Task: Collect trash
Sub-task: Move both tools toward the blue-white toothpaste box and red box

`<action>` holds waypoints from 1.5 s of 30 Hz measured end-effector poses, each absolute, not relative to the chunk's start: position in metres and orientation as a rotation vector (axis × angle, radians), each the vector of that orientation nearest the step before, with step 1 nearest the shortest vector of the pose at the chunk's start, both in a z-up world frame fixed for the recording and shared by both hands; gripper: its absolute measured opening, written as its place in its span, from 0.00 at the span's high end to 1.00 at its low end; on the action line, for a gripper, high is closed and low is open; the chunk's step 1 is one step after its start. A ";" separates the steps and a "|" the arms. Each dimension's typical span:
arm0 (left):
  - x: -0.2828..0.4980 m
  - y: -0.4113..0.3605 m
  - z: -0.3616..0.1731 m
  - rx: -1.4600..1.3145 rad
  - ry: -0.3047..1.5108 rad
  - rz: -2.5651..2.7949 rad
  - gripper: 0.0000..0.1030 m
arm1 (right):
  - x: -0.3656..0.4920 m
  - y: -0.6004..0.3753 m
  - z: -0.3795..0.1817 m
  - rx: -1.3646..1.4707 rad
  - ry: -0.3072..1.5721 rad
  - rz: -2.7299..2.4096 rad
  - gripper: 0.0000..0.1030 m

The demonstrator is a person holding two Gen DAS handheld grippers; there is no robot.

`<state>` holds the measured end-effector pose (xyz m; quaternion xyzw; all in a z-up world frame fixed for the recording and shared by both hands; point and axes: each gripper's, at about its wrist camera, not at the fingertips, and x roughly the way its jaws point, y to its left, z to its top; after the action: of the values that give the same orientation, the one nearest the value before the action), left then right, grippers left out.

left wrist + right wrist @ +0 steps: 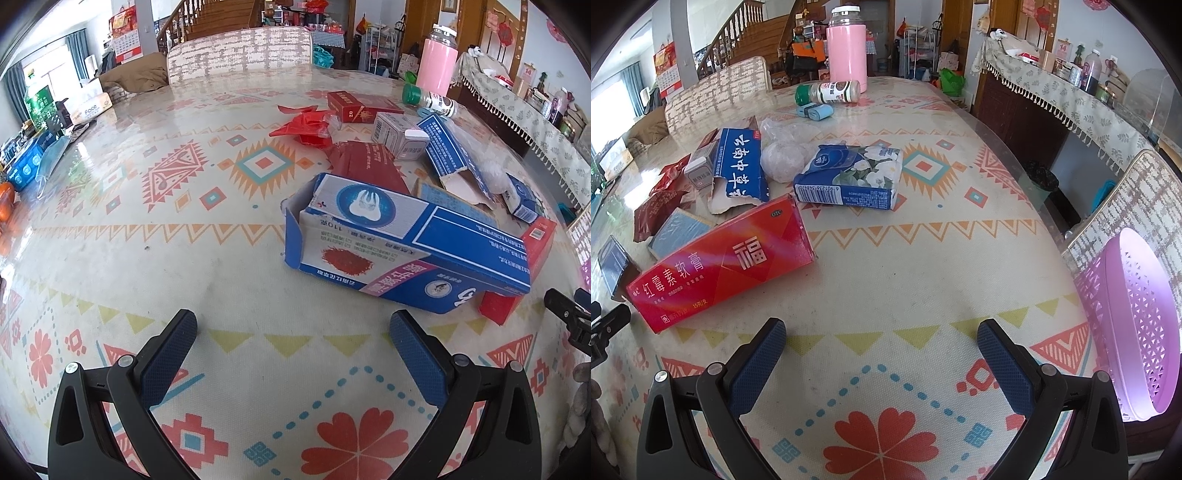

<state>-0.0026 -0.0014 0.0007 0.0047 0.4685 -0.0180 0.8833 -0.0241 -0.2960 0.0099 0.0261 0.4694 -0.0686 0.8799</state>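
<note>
Trash lies in a heap on the patterned table (155, 236). In the left wrist view a blue toothpaste box (402, 240) lies just ahead and right of my open, empty left gripper (293, 332), with a dark red wrapper (369, 166), red plastic scraps (306, 127) and a red carton (358, 105) behind it. In the right wrist view a red ointment box (727, 258) lies ahead left of my open, empty right gripper (882, 332). A torn blue box (740, 166), a crumpled clear bag (785, 158) and a tissue pack (853, 177) lie farther back.
A purple perforated basket (1137, 332) stands on a chair at the table's right edge. A pink thermos (847, 55), a green-capped bottle (827, 92) and a small blue item (816, 110) stand at the far end. A chair (240, 55) stands behind the table.
</note>
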 end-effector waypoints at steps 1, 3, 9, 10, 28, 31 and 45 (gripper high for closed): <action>-0.004 -0.002 0.001 0.011 0.976 -0.039 0.00 | -0.025 -0.297 0.009 0.055 0.978 -0.142 0.00; -0.008 -0.003 0.005 0.019 0.957 -0.034 0.00 | -0.024 -0.297 0.009 0.055 0.979 -0.142 0.00; -0.034 -0.008 0.033 0.054 0.850 -0.030 0.00 | -0.027 -0.296 0.011 0.048 0.978 -0.131 0.04; -0.041 -0.008 0.041 0.062 0.822 -0.030 0.00 | -0.029 -0.296 0.012 0.042 0.973 -0.136 0.05; -0.091 -0.009 0.096 0.132 0.628 0.010 0.00 | -0.082 -0.291 0.060 0.024 0.817 -0.222 0.05; -0.093 -0.009 0.099 0.136 0.619 0.015 0.00 | -0.087 -0.290 0.067 0.016 0.794 -0.238 0.05; -0.102 -0.011 0.105 0.150 0.577 0.035 0.00 | -0.100 -0.281 0.085 -0.041 0.713 -0.280 0.05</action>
<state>-0.1024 -0.0106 0.1048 0.0739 0.2845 0.0172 0.9557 -0.1003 -0.2806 0.0851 -0.0201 0.3478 -0.1367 0.9273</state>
